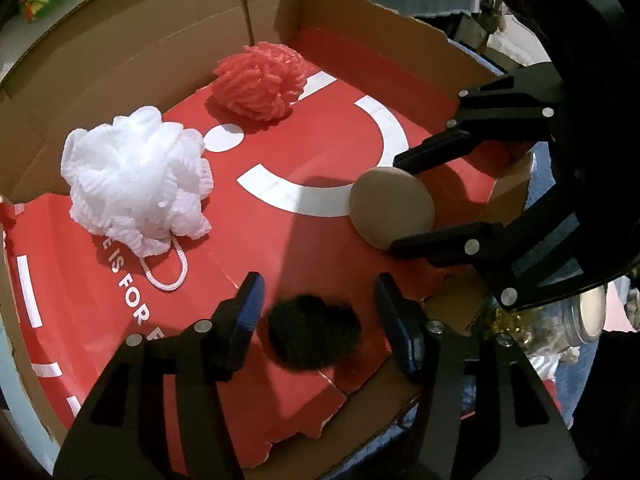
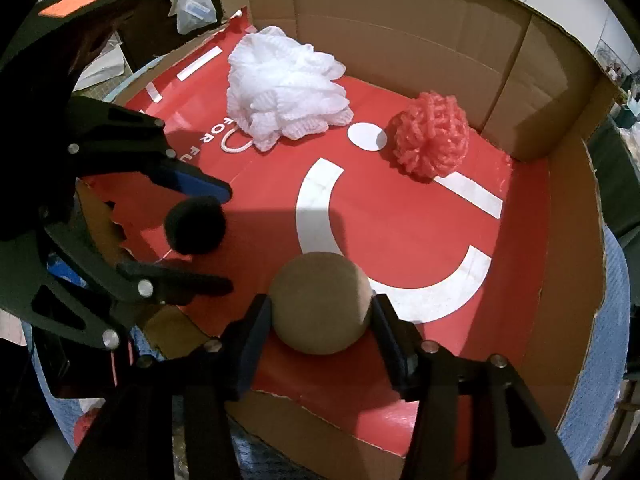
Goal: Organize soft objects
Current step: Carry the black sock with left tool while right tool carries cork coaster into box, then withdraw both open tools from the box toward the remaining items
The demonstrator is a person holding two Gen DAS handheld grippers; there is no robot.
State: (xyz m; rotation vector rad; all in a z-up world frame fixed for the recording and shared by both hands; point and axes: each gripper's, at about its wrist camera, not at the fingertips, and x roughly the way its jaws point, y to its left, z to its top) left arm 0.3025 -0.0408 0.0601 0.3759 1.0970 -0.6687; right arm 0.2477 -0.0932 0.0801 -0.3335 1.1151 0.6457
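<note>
Both are angled steeply down into the box (image 2: 560, 240): the left hand-held gripper (image 1: 316, 312) is spread, clear of the black pom-pom (image 1: 314, 334); the right hand-held gripper (image 2: 320, 320) is seen flanking the tan ball (image 2: 320, 300), contact unclear.

An open, shallow cardboard box with a red printed floor (image 2: 400, 232) carries four things: a white mesh bath pouf (image 2: 284, 92), a coral-pink mesh pouf (image 2: 432, 140), a tan round ball (image 2: 320, 304) and a black fuzzy ball (image 2: 196, 224), all apart.
</note>
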